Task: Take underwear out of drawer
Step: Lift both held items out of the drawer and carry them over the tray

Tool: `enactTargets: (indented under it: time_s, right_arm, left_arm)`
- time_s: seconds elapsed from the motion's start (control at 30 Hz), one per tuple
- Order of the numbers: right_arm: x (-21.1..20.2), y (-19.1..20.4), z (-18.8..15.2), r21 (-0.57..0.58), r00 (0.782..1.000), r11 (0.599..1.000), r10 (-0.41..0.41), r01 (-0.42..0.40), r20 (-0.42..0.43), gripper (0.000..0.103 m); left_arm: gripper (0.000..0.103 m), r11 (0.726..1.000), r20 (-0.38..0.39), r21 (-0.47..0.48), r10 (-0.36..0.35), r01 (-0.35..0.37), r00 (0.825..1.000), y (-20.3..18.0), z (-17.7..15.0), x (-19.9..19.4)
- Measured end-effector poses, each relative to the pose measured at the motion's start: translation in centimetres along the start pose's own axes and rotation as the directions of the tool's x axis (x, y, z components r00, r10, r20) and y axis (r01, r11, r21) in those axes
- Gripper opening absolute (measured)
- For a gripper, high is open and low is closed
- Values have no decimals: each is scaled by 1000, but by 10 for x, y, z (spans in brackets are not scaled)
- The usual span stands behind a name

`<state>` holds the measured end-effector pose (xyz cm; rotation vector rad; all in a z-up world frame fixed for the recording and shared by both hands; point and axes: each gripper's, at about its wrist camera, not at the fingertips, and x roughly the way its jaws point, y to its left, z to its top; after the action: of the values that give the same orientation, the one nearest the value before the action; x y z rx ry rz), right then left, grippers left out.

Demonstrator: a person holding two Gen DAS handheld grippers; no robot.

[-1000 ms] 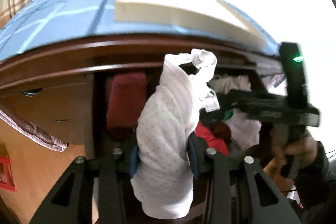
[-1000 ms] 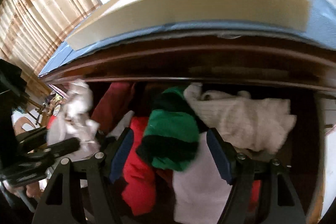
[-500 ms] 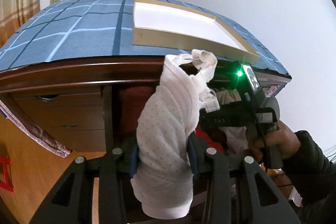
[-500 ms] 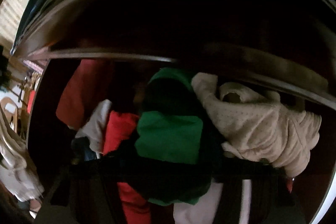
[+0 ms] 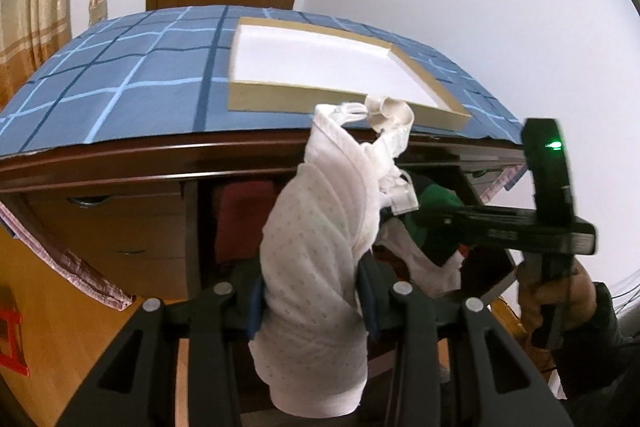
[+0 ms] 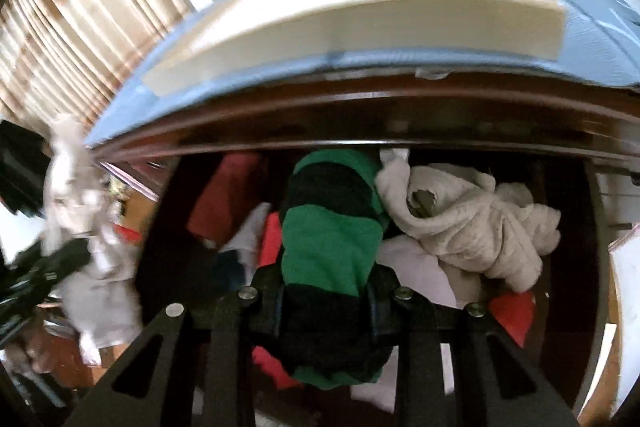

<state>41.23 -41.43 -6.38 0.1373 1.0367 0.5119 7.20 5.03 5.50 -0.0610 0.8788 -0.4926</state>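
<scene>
Right gripper just clamped green-black underwear (grey garment touching); left gripper pinches white underwear.

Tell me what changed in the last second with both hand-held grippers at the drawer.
The right hand-held gripper has just been closing and is now shut on the green-and-black striped fabric bundle, which lay between open jaws a second ago. The left hand-held gripper rose, so the shallow white tray now shows from above. It still holds the white dotted underwear.
</scene>
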Motion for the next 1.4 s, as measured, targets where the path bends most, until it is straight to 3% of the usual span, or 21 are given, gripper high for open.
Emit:
enactTargets:
  time_s: [0.27,0.4,0.6,0.8,1.1,1.27,1.4]
  right_arm:
    - [-66,16,11,-57,982,991,128,-122,138,32]
    - [-107,30,16,-60,964,990,141,-130,225,32]
    - [-120,36,40,-29,934,988,152,-150,322,32]
    - [-116,49,85,1,921,997,73,-79,383,32]
    - [-77,48,151,49,917,999,-2,-19,400,32]
    - [-51,45,185,67,924,997,-48,24,379,32]
    - [-28,33,208,125,941,992,-43,1,335,32]
  left_arm:
    - [37,1000,62,4,-8,8,998,-10,26,-21]
    - [37,1000,99,-7,21,-20,995,-10,46,-25]
    - [37,998,133,-34,48,-44,990,-4,81,-15]
    - [37,996,152,-40,85,-80,985,4,121,4]
    - [37,990,136,-64,134,-127,982,11,183,51]
    - [37,988,114,-79,144,-135,983,15,211,83]
    - [37,980,81,-93,183,-175,980,21,227,112]
